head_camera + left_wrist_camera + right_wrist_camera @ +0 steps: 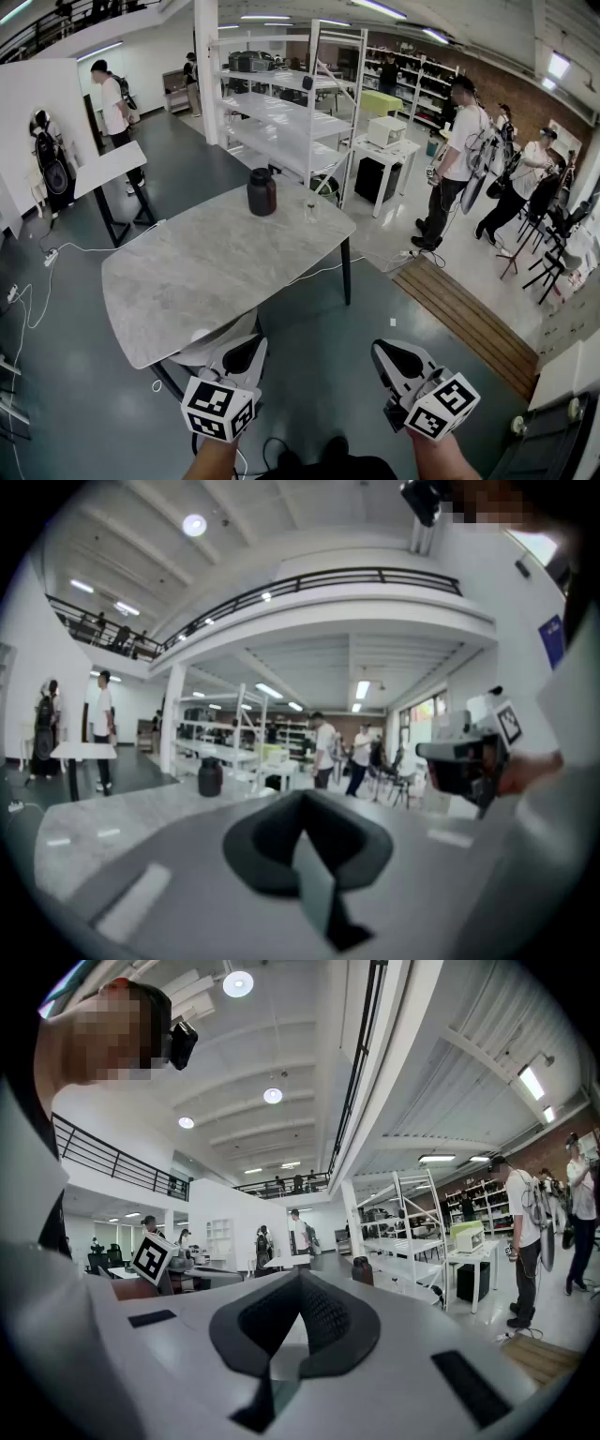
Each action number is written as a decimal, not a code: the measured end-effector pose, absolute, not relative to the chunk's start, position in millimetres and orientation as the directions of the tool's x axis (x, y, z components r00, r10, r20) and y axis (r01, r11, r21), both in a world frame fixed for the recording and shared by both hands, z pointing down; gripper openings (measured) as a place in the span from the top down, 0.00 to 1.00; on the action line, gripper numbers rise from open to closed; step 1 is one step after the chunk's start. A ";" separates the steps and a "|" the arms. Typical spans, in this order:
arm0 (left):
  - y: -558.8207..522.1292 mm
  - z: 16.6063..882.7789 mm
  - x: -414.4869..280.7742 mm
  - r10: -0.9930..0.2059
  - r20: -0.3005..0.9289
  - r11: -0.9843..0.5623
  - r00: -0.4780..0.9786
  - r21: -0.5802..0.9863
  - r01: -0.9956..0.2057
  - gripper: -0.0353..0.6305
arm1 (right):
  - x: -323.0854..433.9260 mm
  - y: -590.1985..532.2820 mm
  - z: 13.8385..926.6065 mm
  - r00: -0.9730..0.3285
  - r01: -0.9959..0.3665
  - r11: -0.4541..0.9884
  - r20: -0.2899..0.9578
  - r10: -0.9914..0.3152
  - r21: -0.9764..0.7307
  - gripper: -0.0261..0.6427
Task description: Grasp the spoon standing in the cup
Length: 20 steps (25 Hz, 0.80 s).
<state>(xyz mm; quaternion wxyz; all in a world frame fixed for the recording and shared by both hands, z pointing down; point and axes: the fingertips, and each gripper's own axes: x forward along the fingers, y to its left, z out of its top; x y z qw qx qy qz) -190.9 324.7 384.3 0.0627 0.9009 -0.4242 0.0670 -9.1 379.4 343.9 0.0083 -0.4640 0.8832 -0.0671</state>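
Spoon [311,200]: stands in small clear cup [310,214], long axis near vertical, handle end up; too small to read any lean. Cup: far edge of grey marble table [206,272], just right of dark jar [262,192]. Left gripper [249,351]: jaws pressed together, nothing between, low at the table's near corner, well apart from cup. Right gripper [388,356]: jaws likewise closed, empty, beyond the table's near edge.

Pale grey, faintly veined rectangular stone tabletop [216,272] bearing a dark, possibly brown-black, lidded jar [262,192]; white left gripper [248,349] and right gripper [386,352], black-lined jaws, black-and-white square markers; dark grey-green floor [75,403].
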 end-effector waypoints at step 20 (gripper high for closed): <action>319.1 372.3 -49.1 -0.639 0.111 -0.734 0.761 0.208 -0.647 0.94 | 117.2 371.1 351.5 -0.603 -0.768 0.590 -0.030 -0.797 -0.250 0.97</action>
